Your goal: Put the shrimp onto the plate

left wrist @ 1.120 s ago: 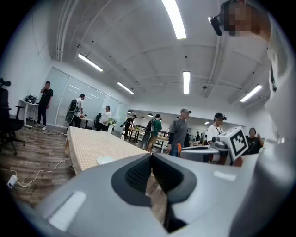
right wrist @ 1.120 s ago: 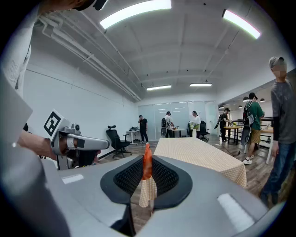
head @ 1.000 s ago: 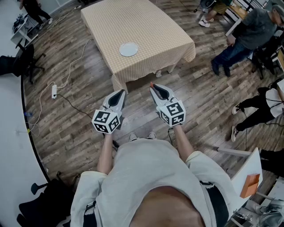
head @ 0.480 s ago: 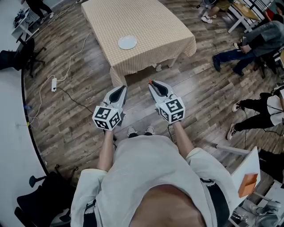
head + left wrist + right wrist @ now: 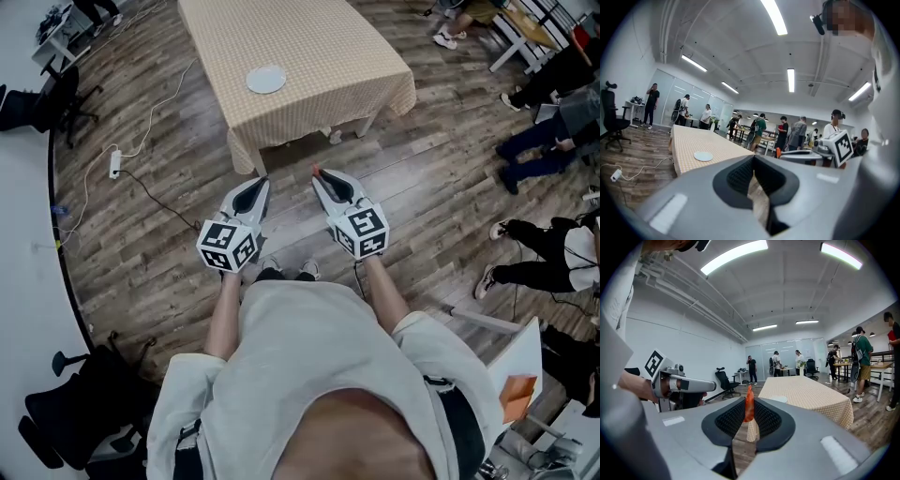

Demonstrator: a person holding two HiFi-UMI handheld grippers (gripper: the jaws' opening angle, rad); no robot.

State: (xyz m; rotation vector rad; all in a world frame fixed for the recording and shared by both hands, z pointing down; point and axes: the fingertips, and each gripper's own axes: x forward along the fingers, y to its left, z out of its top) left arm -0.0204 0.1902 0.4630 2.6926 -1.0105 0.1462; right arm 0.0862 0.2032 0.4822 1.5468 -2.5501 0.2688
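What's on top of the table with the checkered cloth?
Just one white plate sits on the checkered cloth. The cloth hides the tabletop underneath, so that part can't be seen.

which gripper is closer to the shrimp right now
Right. The right gripper has the shrimp pinched at its jaw tips; the left gripper is alongside, apart from it.

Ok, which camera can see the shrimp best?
The right gripper view. There the orange shrimp stands up close and big, pinched between the jaws of the right gripper. The head view shows only a tiny orange tip at that gripper's front. The left gripper view shows just a small orange speck off to the side.
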